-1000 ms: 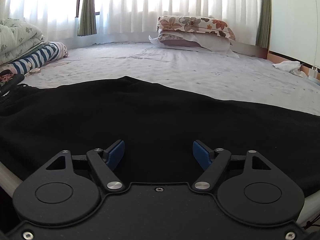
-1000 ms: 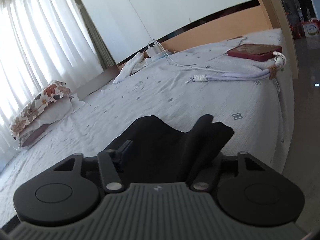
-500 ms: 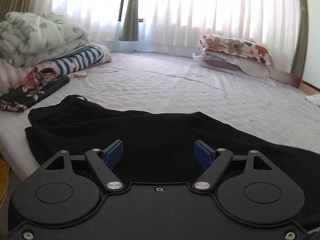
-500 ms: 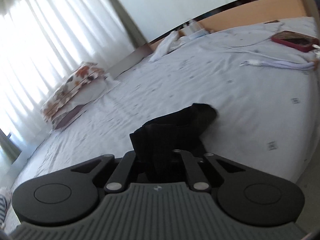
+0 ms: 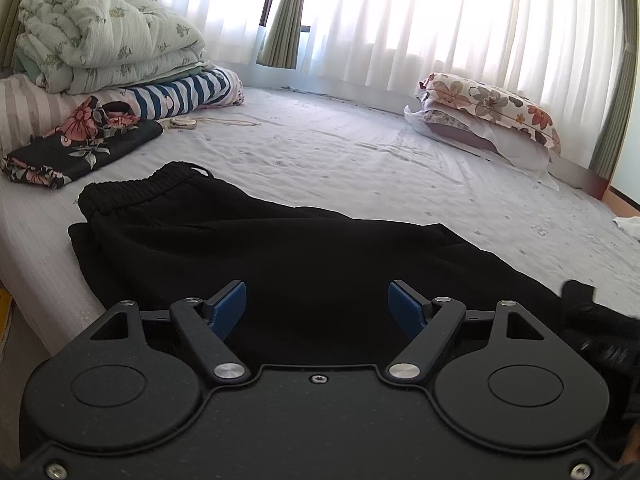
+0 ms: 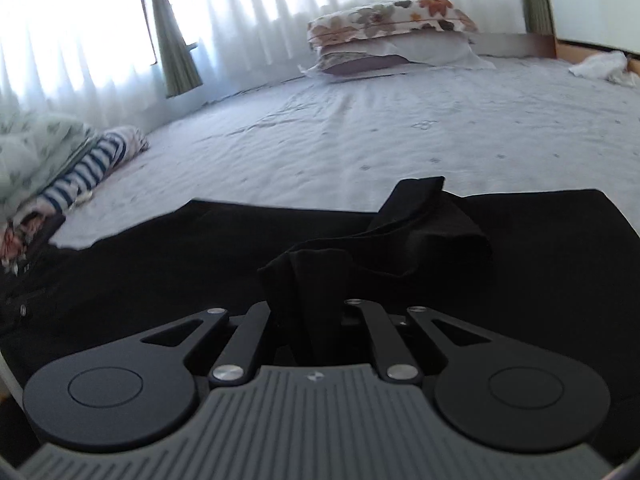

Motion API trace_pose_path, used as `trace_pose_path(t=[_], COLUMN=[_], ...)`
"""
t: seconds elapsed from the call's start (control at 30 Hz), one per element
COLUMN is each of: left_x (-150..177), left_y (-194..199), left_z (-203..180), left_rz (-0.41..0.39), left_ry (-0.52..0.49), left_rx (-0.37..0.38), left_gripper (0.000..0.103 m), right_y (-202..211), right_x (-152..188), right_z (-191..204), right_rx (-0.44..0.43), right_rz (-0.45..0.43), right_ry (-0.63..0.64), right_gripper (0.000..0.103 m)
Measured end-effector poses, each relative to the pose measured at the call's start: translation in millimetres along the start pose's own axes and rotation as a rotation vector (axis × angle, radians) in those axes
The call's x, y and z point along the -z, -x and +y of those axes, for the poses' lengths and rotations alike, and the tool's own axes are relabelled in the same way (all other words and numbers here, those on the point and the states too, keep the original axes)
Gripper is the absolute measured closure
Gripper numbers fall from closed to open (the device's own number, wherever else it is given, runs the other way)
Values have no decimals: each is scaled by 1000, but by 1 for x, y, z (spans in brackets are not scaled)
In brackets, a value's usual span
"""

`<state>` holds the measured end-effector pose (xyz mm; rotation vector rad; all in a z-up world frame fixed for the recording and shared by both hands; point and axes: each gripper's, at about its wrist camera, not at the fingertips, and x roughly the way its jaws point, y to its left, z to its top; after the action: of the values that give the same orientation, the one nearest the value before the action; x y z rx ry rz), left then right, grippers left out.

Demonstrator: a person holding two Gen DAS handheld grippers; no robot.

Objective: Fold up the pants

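Pants lie flat along the bed's near edge, waistband leftward. My right gripper pinches the bunched leg end to fold it over; my left gripper hovers spread, empty, ready to steady.

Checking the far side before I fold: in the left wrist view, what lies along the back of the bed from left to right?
Folded quilt stacked on striped bedding → floral dark garment just in front → open bed sheet → floral pillows → white cloth at the right edge.
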<state>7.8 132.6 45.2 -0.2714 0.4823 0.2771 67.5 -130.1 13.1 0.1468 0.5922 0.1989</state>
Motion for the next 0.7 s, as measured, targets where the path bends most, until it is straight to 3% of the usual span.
trace_pose_path(t=[0.1,0.3,0.33,0.37,0.4,0.43,0.53,0.7], left_x=[-1,0,0,0,0,0,-1,-5], left_y=[-4,-11,-11,-11,-11,-10,-8,-2], left_z=[8,19,18,18,17,16,13,1], left_rz=[6,16,18,17,17,17,16,8], left_ry=[23,50,51,49,47,43,37,19], left_rx=[4,3,3,4,9,18,46,111], left_gripper=[25,25,25,25,25,25,24,24], right_y=[7,17,18,18,18,20,30,54], right_x=[17,35,38,39,41,43,48,58], right_z=[38,70,72,74,74,74,70,55], right_rx=[4,5,7,4,-15,-43,-110,-130], right_rz=[-30,-47,-55,-66,-66,-65,-74,-105], right_ry=[109,229,247,257,258,252,245,261], right_gripper=[96,92,84,57,47,30,22,11])
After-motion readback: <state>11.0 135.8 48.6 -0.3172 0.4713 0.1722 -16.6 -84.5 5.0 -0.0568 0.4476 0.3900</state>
